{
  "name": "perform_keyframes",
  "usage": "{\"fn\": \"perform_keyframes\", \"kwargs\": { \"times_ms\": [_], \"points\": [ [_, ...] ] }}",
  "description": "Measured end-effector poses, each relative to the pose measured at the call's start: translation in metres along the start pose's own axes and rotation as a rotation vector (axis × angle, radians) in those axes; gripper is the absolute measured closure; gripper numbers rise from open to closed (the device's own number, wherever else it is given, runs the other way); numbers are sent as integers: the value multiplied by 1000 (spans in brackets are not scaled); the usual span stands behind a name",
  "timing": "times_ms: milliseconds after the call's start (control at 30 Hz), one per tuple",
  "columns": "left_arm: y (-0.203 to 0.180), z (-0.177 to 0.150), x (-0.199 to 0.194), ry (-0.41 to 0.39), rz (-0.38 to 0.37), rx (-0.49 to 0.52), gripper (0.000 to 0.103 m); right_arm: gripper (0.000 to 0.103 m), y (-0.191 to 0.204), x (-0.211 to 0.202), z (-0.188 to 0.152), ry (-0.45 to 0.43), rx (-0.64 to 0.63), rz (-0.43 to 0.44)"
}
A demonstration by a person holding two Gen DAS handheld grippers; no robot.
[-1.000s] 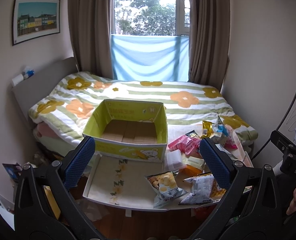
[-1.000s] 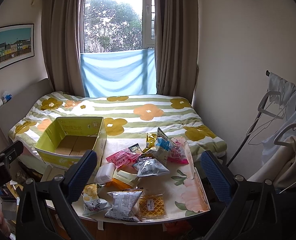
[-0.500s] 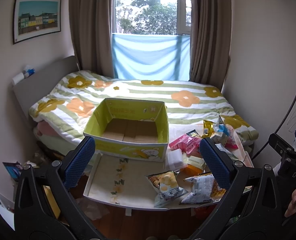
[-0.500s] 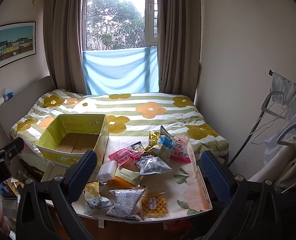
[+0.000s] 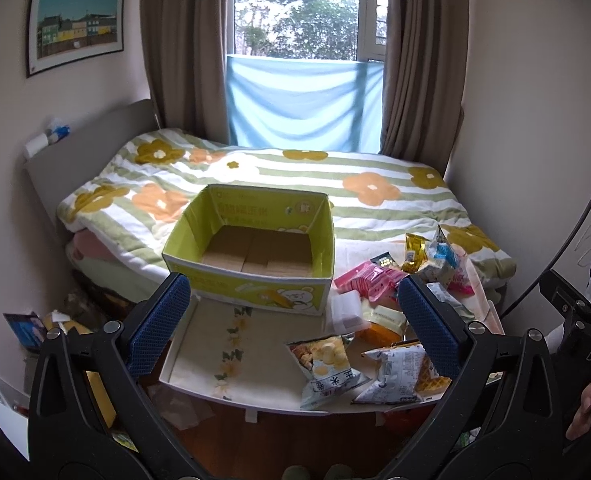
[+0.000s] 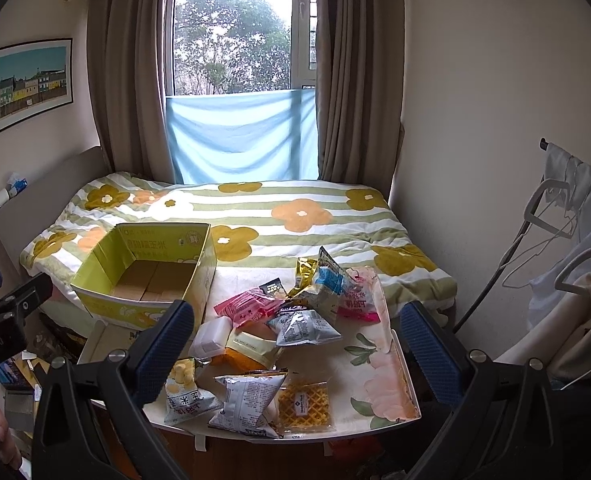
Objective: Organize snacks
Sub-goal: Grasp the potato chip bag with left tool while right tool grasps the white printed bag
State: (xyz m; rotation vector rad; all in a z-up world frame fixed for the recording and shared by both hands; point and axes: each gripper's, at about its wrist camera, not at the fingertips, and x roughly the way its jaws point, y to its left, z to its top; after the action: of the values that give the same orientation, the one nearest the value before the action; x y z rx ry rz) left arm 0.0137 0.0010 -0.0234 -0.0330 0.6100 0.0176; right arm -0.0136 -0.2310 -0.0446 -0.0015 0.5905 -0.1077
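Observation:
An open, empty yellow-green cardboard box stands at the far left of a floral-topped table. Several snack packets lie in a heap on the table's right half: a pink packet, a grey packet, a puff-snack bag, a waffle pack. My left gripper hangs open above the table's near edge, holding nothing. My right gripper is open too, in front of the heap, apart from it.
A bed with a flowered quilt lies right behind the table. Clutter sits on the floor at the left. A rack with hangers and clothes stands at the right wall. The other gripper and a hand show at the frame edges.
Both grippers have drifted slightly closer to the table; the view has shifted a little. Nothing was taken hold of or moved.

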Motion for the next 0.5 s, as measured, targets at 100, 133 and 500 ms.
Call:
{"fn": "perform_keyframes", "kwargs": {
  "times_ms": [100, 133, 500],
  "points": [
    [0, -1, 5, 28, -2, -5, 0, 0, -3, 3, -1, 30, -5, -1],
    [-1, -2, 9, 42, -1, -7, 0, 0, -5, 6, -2, 43, -7, -1],
    [-10, -51, 78, 279, -17, -41, 0, 0, -22, 62, -43, 223, 18, 44]
  ]
}}
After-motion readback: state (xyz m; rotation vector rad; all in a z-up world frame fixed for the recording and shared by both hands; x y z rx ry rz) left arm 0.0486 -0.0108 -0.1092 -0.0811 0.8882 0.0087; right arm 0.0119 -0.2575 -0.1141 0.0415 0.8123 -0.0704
